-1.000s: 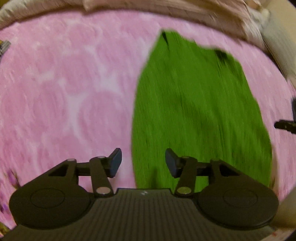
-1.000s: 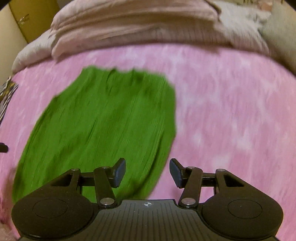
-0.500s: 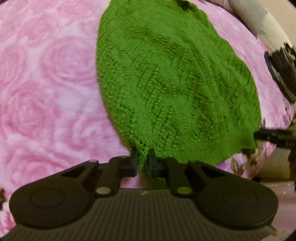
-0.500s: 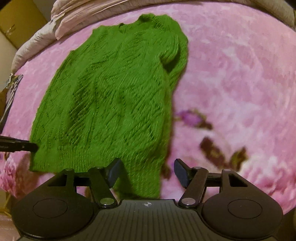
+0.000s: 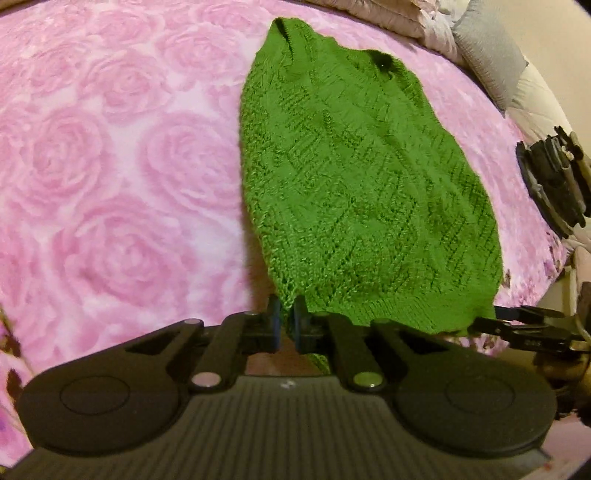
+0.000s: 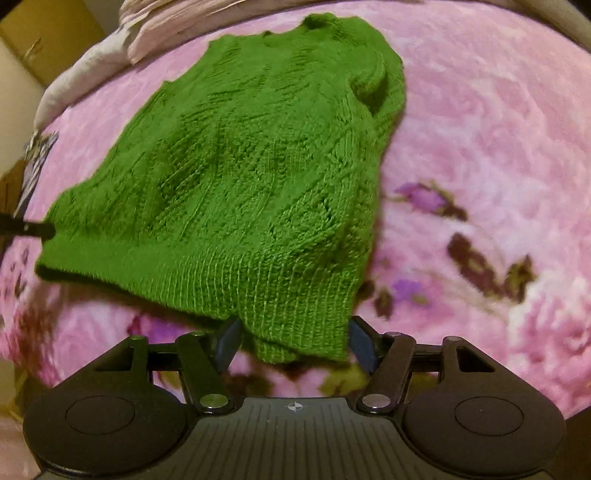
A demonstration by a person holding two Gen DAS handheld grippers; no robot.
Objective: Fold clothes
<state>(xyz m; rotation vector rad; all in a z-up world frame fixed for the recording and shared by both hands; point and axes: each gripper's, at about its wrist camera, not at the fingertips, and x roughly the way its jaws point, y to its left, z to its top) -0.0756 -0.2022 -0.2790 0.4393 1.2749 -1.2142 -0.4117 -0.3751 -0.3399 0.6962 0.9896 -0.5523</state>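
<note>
A green knitted sweater (image 5: 354,177) (image 6: 240,166) lies flat on a pink rose-patterned blanket (image 5: 110,166) (image 6: 480,129), neck far, ribbed hem near. In the left wrist view my left gripper (image 5: 286,323) is shut on the hem's left corner, and that corner is pulled up a little off the blanket. My right gripper (image 6: 295,345) stands open at the hem's right corner, with the ribbed edge between its fingers (image 6: 229,341) and not pinched. Each gripper shows at the other view's edge: the right gripper (image 5: 487,319) and the left gripper's fingers (image 6: 33,229).
Folded pale bedding (image 5: 406,14) (image 6: 147,40) and a grey pillow (image 5: 491,59) lie along the blanket's far side. A cardboard box (image 6: 40,40) stands at the back left. The blanket's near edge, with darker flower print (image 6: 480,258), drops off just below the hem.
My left gripper closed on the hem's left corner and shifted sideways with it. My right gripper came down and closer to the hem's right corner, its jaws a little wider.
</note>
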